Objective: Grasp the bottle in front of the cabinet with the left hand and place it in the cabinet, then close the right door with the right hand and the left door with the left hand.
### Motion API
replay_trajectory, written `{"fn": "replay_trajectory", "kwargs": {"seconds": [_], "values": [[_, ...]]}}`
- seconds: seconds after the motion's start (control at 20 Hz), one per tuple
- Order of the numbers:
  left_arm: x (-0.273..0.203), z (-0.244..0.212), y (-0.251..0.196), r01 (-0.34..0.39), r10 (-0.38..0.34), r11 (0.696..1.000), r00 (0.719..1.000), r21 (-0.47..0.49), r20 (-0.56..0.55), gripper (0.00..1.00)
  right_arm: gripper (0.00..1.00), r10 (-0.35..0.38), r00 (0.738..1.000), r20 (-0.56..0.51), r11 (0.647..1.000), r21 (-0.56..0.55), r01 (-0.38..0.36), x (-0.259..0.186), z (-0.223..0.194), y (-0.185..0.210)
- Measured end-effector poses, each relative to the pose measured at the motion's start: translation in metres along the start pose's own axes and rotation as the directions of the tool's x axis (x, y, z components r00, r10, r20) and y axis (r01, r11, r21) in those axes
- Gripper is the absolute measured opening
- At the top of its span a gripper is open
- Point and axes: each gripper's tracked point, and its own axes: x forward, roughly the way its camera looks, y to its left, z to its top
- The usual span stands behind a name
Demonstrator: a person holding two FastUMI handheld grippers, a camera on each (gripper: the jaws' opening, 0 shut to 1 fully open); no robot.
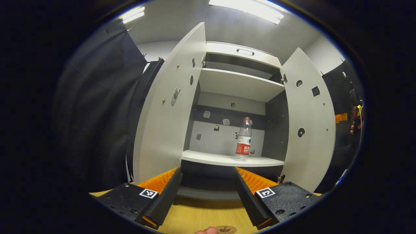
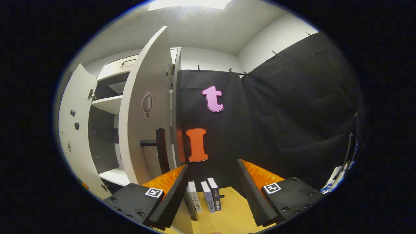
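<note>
The clear water bottle [image 1: 243, 139], with a red label and red cap, stands upright on the cabinet's lower shelf [image 1: 211, 159], towards its right side. My left gripper [image 1: 207, 170] is open and empty, back from the shelf and facing it. Both white doors stand open: the left door [image 1: 169, 113] and the right door [image 1: 308, 123]. In the right gripper view the right door [image 2: 143, 123] is nearly edge-on at left, with its black handle [image 2: 160, 144] facing me. My right gripper [image 2: 213, 164] is open and empty, just right of that handle.
The cabinet stands on a wooden table [image 1: 201, 217]. Three books [image 2: 208, 196] stand on the table beside the cabinet, ahead of the right gripper. Black cloth walls close in both sides. An upper shelf [image 1: 237, 84] is bare. A hand [image 1: 354, 126] shows at the far right.
</note>
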Motion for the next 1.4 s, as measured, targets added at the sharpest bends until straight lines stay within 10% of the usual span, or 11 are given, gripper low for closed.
{"fn": "replay_trajectory", "kwargs": {"seconds": [1.4], "values": [[-0.015, 0.002, 0.007, -0.033, 0.033, 0.999, 0.999, 0.015, -0.005, 0.95, 0.96, 0.29, 0.95, -0.112, 0.956, -0.006, -0.293, 0.002, -0.038, 0.162]]}}
